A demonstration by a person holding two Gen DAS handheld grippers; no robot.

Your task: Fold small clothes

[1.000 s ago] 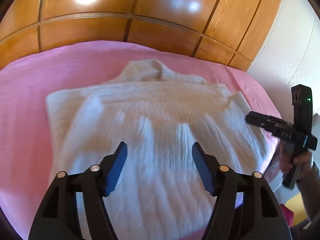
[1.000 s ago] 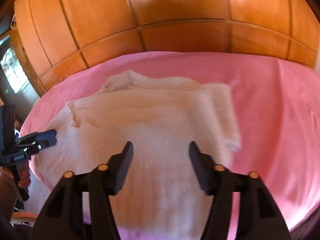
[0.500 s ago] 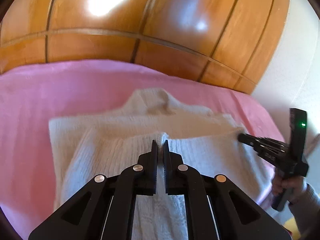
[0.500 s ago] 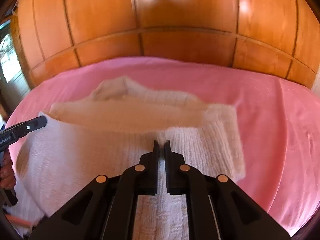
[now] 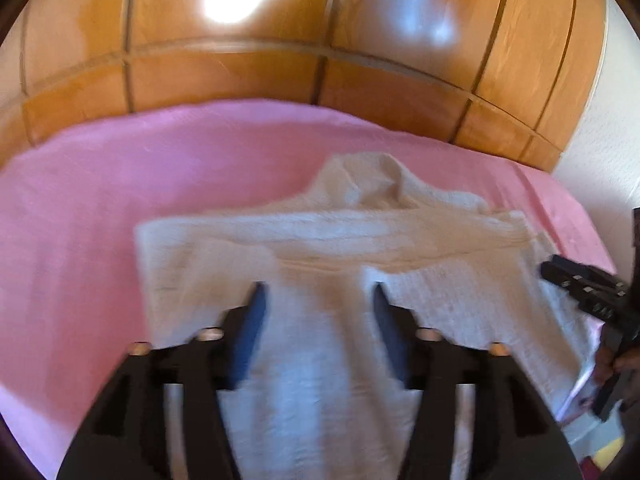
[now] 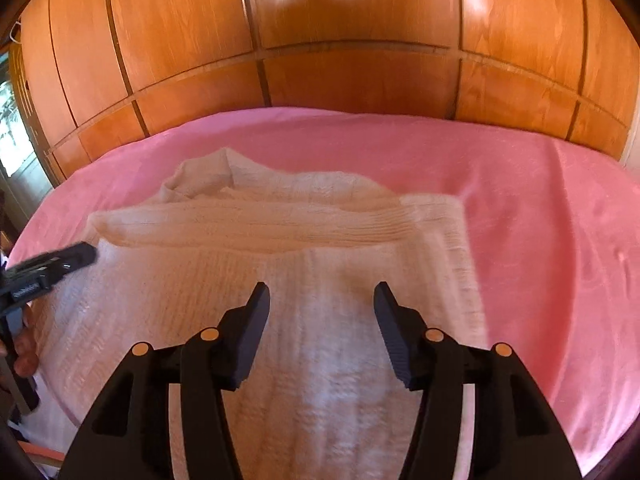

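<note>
A cream knitted sweater (image 5: pixel 320 236) lies flat on the pink bedspread (image 5: pixel 80 208), collar at the far end and a sleeve folded across the chest. My left gripper (image 5: pixel 318 292) hovers over the sweater's lower body. Its jaws are opening, and the fabric lies below them, not pinched. In the right wrist view the same sweater (image 6: pixel 280 224) spreads under my right gripper (image 6: pixel 322 292), whose jaws are also opening with no cloth caught between them. The right gripper (image 5: pixel 580 284) shows at the sweater's right edge, and the left gripper (image 6: pixel 60 262) at its left edge.
Glossy wooden wardrobe panels (image 6: pixel 360 40) rise behind the bed. A white wall (image 5: pixel 600 152) stands at the right. The pink bedspread (image 6: pixel 540 220) stretches wide to the sweater's right. A person's hand (image 6: pixel 24 352) grips the left tool's handle at the bed's near edge.
Both grippers stood open a second ago, were shut half a second ago, and are open again now. The left view has swung, so the sweater sits further right.
</note>
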